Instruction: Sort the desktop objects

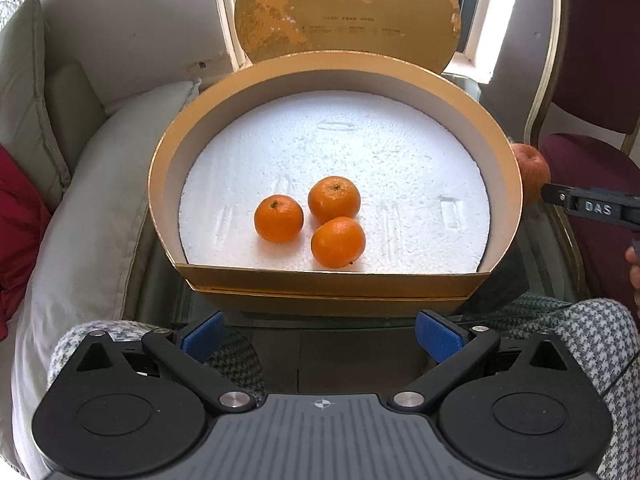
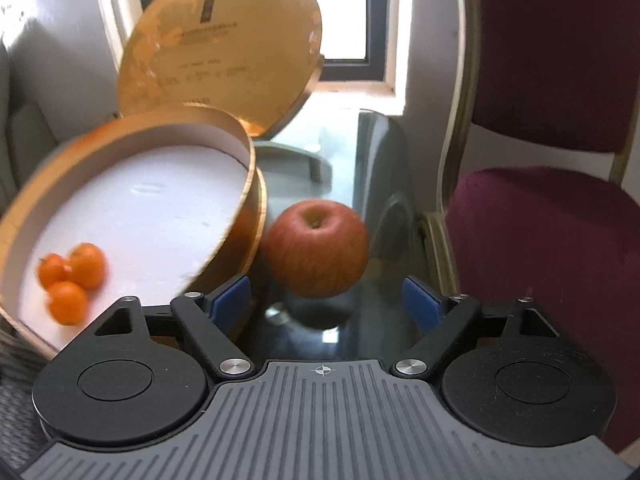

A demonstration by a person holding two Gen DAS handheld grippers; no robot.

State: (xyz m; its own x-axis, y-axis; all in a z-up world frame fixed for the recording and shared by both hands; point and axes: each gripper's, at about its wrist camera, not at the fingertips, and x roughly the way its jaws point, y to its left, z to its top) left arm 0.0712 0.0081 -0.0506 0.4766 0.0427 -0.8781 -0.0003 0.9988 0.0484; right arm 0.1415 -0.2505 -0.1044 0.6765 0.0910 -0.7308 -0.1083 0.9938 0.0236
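A round red apple [image 2: 316, 248] is seen standing on the dark glass table [image 2: 360, 200], just beside the outer wall of the round gold cardboard box [image 2: 248, 184] and directly ahead of the right gripper [image 2: 326, 300], whose blue-padded fingers [image 2: 230, 298] are spread wide and hold nothing. Three small orange mandarins [image 1: 320, 216] are gathered on the white foam lining inside the box (its gold lid [image 1: 344, 12] is propped upright behind). The left gripper [image 1: 320, 338] is held before the box's flat front, likewise spread and empty
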